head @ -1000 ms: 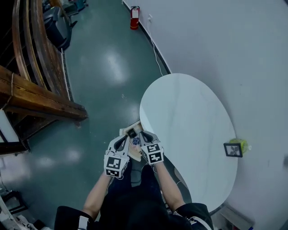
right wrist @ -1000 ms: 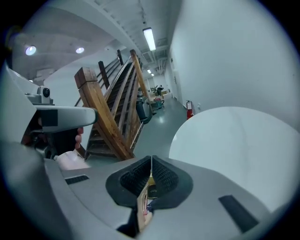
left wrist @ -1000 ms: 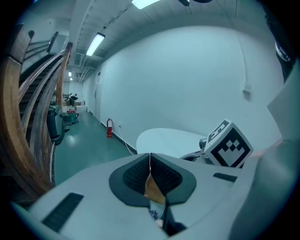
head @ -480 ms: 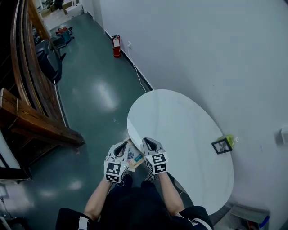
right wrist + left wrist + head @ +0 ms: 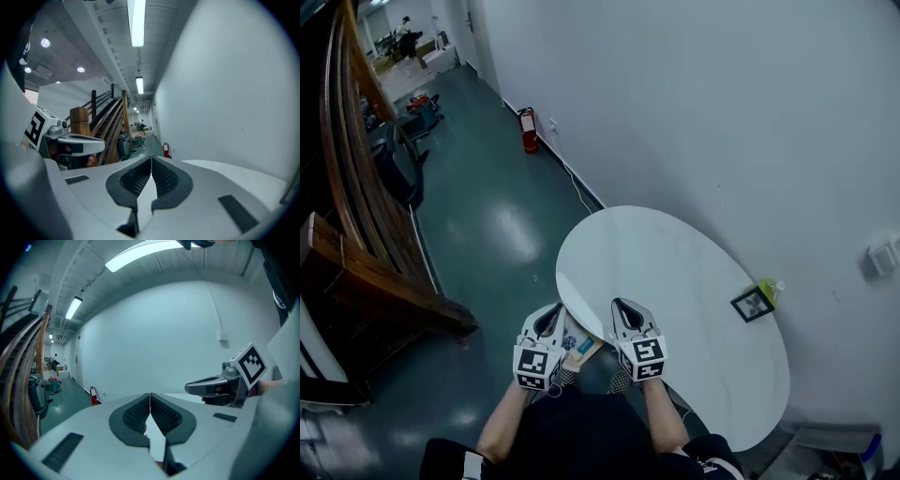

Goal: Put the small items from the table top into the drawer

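The white oval table (image 5: 675, 272) bears a small black-framed picture (image 5: 752, 304) near the wall, with a yellow-green item (image 5: 770, 291) just behind it. Under the table's near left edge a wooden drawer (image 5: 580, 344) stands pulled out, with small items lying in it. My left gripper (image 5: 552, 317) hangs over the drawer, jaws shut and empty. My right gripper (image 5: 624, 307) is over the table's near edge, also shut on nothing. The left gripper view shows its shut jaws (image 5: 150, 398) and the right gripper (image 5: 213, 387) beside them. In the right gripper view, the shut jaws (image 5: 151, 163) point along the table.
A white wall runs along the table's far side. On the floor by the wall stands a red fire extinguisher (image 5: 528, 129) with a cable running to it. A wooden staircase (image 5: 356, 234) rises on the left. A wall box (image 5: 881, 256) sits at right.
Both grippers have risen from the drawer to the table's edge, and the right one has moved out over the table top. The head view has swung up toward the wall.
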A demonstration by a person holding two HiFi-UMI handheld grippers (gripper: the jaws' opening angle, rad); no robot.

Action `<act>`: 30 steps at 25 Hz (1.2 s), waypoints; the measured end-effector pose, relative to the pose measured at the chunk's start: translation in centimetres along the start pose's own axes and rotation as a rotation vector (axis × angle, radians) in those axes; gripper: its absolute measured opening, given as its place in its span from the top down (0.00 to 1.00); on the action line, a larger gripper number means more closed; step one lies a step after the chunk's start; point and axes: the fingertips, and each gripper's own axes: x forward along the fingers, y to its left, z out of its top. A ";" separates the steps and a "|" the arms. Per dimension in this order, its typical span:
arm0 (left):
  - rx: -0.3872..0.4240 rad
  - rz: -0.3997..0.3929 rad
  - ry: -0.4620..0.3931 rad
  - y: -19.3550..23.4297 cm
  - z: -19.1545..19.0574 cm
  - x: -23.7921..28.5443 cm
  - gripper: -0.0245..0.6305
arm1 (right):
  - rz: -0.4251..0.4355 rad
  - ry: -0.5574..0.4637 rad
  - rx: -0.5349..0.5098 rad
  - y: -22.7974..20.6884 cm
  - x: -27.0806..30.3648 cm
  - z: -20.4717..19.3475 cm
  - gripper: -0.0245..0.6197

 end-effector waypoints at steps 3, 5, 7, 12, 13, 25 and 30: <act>0.016 0.005 -0.018 0.1 1.0 -0.3 0.93 | -0.015 -0.027 0.001 -0.4 -1.0 0.5 0.91; 0.023 0.009 -0.028 0.1 1.5 -0.5 0.93 | -0.021 -0.043 -0.002 -0.5 -1.5 0.8 0.91; 0.027 0.012 -0.034 0.1 1.9 -0.8 0.93 | -0.025 -0.054 -0.004 -0.4 -2.1 1.2 0.91; 0.026 0.020 -0.049 0.1 2.3 -1.2 0.93 | -0.031 -0.075 -0.006 -0.4 -3.1 1.8 0.91; 0.025 0.020 -0.050 0.1 2.3 -1.2 0.93 | -0.032 -0.077 -0.006 -0.5 -3.1 1.9 0.91; 0.028 0.002 -0.060 -0.4 2.7 -1.1 0.93 | -0.051 -0.084 -0.013 -0.5 -3.7 2.1 0.91; 0.028 -0.009 -0.056 -0.6 2.6 -1.0 0.93 | -0.054 -0.085 0.009 -0.5 -3.9 1.8 0.91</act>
